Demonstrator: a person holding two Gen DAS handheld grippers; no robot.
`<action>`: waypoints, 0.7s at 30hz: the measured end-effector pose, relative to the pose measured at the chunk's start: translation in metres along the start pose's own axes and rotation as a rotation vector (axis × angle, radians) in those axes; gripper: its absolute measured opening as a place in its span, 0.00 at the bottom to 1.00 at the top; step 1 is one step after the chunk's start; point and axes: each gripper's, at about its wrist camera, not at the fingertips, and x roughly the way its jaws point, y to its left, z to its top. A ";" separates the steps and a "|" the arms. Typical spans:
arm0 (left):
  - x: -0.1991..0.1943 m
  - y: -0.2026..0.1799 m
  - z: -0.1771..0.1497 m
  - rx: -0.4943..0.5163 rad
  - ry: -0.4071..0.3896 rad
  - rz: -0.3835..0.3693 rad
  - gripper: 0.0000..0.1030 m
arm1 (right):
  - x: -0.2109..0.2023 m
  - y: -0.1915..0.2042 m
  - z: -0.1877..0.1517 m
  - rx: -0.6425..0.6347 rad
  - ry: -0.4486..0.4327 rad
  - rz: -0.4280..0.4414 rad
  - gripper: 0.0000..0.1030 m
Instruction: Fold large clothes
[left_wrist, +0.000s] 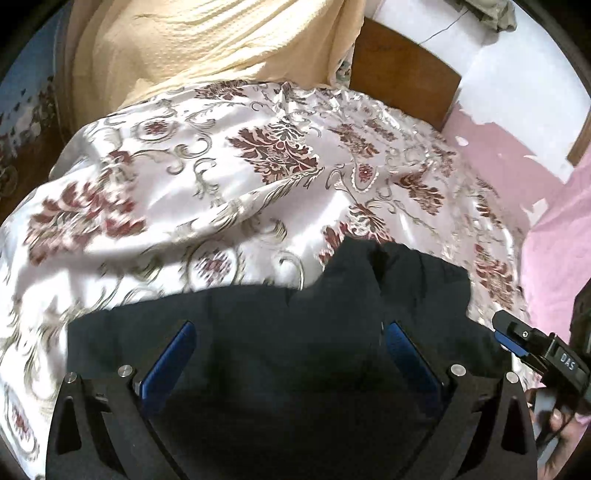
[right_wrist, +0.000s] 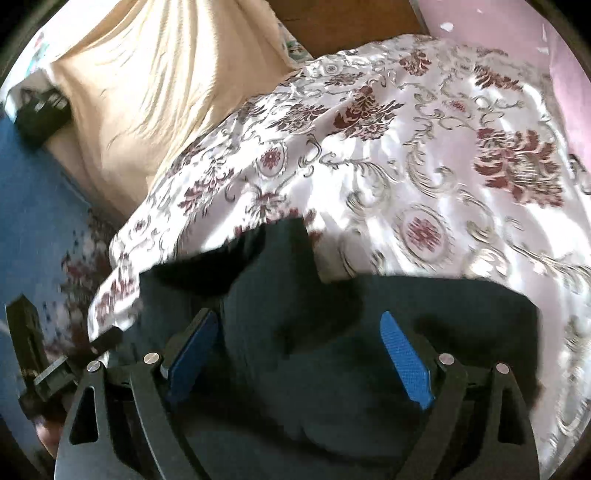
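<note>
A dark navy garment (left_wrist: 280, 325) lies on the floral satin bedspread (left_wrist: 221, 177) at the near edge of the bed. My left gripper (left_wrist: 290, 328) is open above it, blue pads wide apart, nothing between them. In the right wrist view the same dark garment (right_wrist: 332, 332) lies bunched under my right gripper (right_wrist: 299, 321), which is also open and empty. The right gripper's tip (left_wrist: 517, 339) shows at the right edge of the left wrist view. The left gripper's body (right_wrist: 44, 365) shows at the lower left of the right wrist view.
A cream blanket (left_wrist: 192, 48) is heaped at the far side of the bed. A wooden headboard (left_wrist: 402, 70) and a pink wall (left_wrist: 517, 155) stand beyond. A blue patterned floor (right_wrist: 33, 221) lies left of the bed, with a black object (right_wrist: 40, 110) on it.
</note>
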 end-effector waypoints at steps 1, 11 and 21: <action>0.006 -0.003 0.004 0.002 -0.001 0.006 1.00 | 0.008 0.002 0.004 0.010 -0.002 -0.005 0.84; 0.033 -0.013 0.018 0.052 -0.038 0.067 1.00 | 0.055 0.006 0.021 0.054 -0.021 0.004 0.84; 0.024 -0.033 0.021 0.161 -0.080 -0.014 0.13 | 0.055 0.011 0.022 0.037 -0.070 0.000 0.30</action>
